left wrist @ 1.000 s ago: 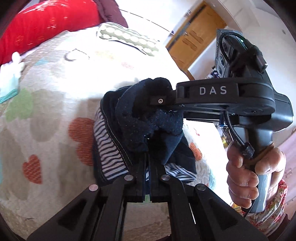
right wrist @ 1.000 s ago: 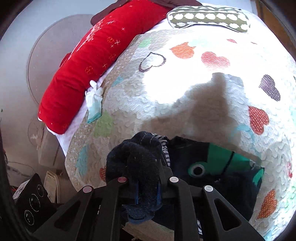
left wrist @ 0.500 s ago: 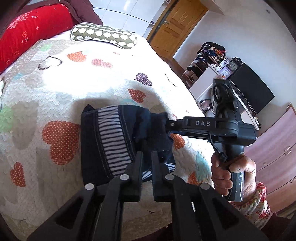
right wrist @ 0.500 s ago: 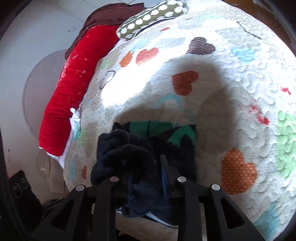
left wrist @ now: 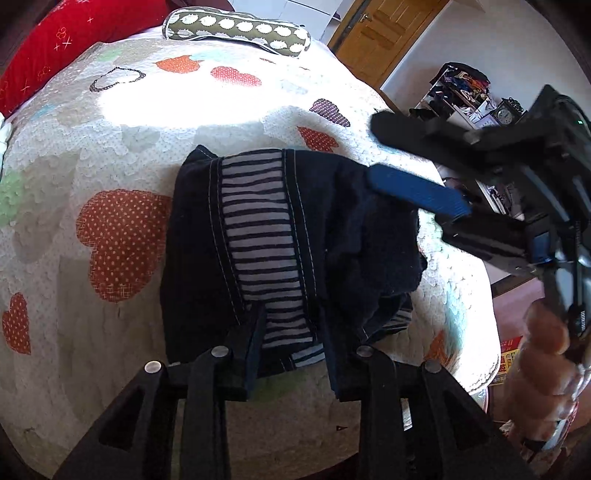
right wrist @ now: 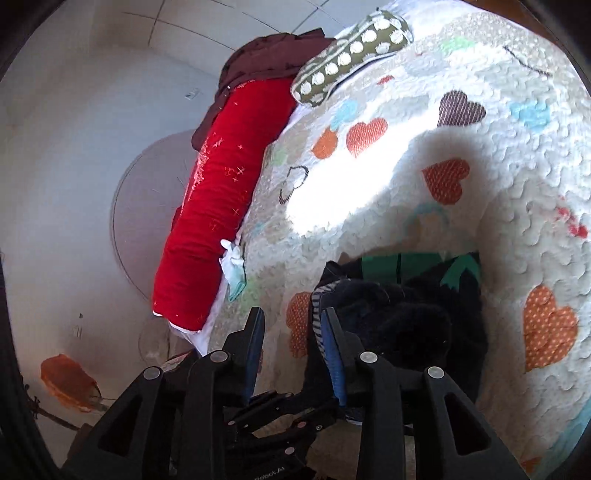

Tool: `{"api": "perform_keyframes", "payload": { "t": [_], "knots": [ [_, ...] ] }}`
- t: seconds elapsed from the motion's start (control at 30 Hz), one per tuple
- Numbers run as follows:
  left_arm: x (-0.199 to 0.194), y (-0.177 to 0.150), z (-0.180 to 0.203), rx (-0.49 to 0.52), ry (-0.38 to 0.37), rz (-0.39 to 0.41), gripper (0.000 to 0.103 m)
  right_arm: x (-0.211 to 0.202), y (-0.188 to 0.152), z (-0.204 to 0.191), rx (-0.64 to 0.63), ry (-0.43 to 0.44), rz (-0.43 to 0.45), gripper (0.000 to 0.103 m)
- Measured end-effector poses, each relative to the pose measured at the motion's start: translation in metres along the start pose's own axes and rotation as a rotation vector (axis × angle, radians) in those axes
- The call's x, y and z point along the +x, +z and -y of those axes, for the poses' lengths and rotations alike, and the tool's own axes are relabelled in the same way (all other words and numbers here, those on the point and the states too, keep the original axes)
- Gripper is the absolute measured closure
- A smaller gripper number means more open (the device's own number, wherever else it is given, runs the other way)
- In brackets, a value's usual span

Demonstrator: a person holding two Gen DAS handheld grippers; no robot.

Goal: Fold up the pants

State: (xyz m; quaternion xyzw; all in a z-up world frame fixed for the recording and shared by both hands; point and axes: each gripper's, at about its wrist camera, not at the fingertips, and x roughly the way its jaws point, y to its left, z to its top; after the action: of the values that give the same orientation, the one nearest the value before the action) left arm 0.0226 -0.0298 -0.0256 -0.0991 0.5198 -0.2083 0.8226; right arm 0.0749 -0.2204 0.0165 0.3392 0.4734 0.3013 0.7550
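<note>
A white quilt (left wrist: 155,110) printed with orange hearts covers the bed ahead of the fingers. Beyond it, far ahead, lies a green dotted bolster (left wrist: 236,27), with a red pillow (right wrist: 214,206) to the left. A wooden door (left wrist: 384,33) stands ahead to the right, near a cluttered shelf (left wrist: 461,88).

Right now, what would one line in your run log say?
step: fold pants | pants: bunched on bed quilt | left gripper: open, over hem | right gripper: open, beside pants
</note>
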Motion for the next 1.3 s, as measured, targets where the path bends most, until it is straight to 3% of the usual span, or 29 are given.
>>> {"api": "perform_keyframes", "payload": {
  "t": [0.1, 0.27, 0.43, 0.57, 0.83, 1.1, 1.17, 1.3],
  "knots": [
    [-0.003, -0.002, -0.003, -0.008, -0.021, -0.001, 0.072, 0.017, -0.010, 0.022, 0.054, -0.080, -0.021, 0.068],
    [-0.004, -0.006, -0.001, -0.012, -0.031, -0.007, 0.071, 0.015, -0.022, 0.047, 0.003, -0.287, 0.045, 0.069],
    [-0.014, -0.010, 0.014, 0.049, 0.051, 0.010, 0.068, 0.019, -0.023, 0.046, -0.041, -0.305, 0.076, 0.069],
    [-0.034, -0.012, 0.025, 0.118, 0.168, 0.096, 0.058, 0.012, -0.025, 0.047, -0.042, -0.315, 0.121, 0.069],
    [-0.046, -0.011, 0.025, 0.135, 0.294, 0.157, 0.057, 0.003, -0.034, 0.039, -0.106, -0.416, 0.167, 0.063],
    [-0.048, -0.015, 0.021, 0.126, 0.328, 0.159, 0.057, 0.000, -0.041, 0.039, -0.118, -0.454, 0.175, 0.055],
    [-0.047, -0.015, 0.021, 0.121, 0.324, 0.154, 0.056, -0.002, -0.043, 0.040, -0.113, -0.457, 0.179, 0.047],
    [-0.047, -0.014, 0.015, 0.094, 0.276, 0.138, 0.056, -0.007, -0.049, 0.043, -0.110, -0.450, 0.184, 0.045]
  ]
}}
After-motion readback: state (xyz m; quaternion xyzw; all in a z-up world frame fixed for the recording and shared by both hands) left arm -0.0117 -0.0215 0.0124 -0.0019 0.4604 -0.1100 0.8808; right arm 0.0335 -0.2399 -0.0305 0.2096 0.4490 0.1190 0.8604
